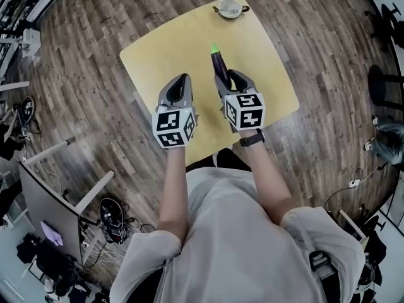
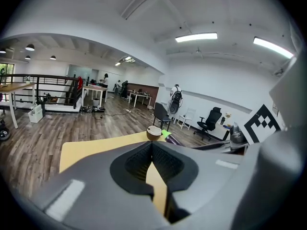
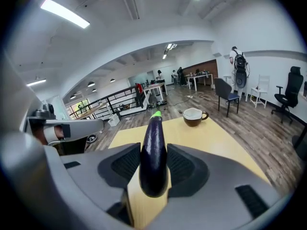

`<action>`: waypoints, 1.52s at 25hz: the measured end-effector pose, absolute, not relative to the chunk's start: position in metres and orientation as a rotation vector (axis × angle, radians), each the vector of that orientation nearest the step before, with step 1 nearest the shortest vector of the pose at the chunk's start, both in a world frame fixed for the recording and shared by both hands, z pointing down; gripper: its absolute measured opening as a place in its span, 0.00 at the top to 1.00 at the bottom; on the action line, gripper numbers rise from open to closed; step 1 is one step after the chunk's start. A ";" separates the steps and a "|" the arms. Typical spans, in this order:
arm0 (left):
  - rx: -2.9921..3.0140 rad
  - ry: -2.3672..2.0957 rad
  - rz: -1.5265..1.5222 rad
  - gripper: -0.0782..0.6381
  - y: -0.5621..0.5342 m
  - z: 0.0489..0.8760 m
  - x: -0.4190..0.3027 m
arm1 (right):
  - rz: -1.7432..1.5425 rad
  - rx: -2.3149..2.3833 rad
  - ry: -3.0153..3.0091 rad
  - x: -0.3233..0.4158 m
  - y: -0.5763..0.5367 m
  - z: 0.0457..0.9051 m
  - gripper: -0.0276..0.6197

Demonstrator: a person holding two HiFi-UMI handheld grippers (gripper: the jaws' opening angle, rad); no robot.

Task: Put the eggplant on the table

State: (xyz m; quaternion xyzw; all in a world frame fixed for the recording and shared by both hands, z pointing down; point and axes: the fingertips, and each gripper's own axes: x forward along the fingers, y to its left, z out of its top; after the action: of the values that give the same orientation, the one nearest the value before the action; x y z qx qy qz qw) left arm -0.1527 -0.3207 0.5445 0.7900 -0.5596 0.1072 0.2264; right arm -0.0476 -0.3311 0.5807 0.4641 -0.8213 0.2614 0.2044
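Two grippers: over table's near edge.
Left gripper: jaws together, empty.
Right gripper: clamped on eggplant.
Cup: at table's far edge.

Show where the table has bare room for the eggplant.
Nearly all of the table is bare: left half, centre and near edge. Only the far edge holds a cup. The right claw grips the eggplant.

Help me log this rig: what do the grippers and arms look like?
The left gripper and right gripper are grey moulded shells with dark ribbed pads, each bearing a white cube of black square markers. Pale short-sleeved shirt; dark band on the right wrist.
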 end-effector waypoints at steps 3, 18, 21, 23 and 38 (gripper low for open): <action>2.151 -1.528 0.298 0.88 -0.326 0.563 -0.159 | 0.751 1.284 -2.258 -0.053 -0.335 0.599 0.69; 2.080 -1.408 0.322 0.88 -0.340 0.634 -0.172 | 0.747 1.232 -2.111 -0.072 -0.347 0.677 0.69; 2.073 -1.401 0.329 0.88 -0.344 0.644 -0.172 | 0.764 1.230 -2.088 -0.071 -0.349 0.689 0.69; 2.072 -1.402 0.340 0.88 -0.345 0.648 -0.171 | 0.771 1.227 -2.074 -0.070 -0.349 0.695 0.69; 2.017 -1.435 0.305 0.88 -0.334 0.649 -0.173 | 0.823 1.197 -2.039 -0.066 -0.344 0.722 0.64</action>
State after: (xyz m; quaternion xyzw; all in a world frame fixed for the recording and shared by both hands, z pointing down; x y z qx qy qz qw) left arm -0.1727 -0.3336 0.6488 0.7666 -0.5454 0.1159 0.3184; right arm -0.0658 -0.3445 0.7220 0.4540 -0.7734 0.3122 0.3135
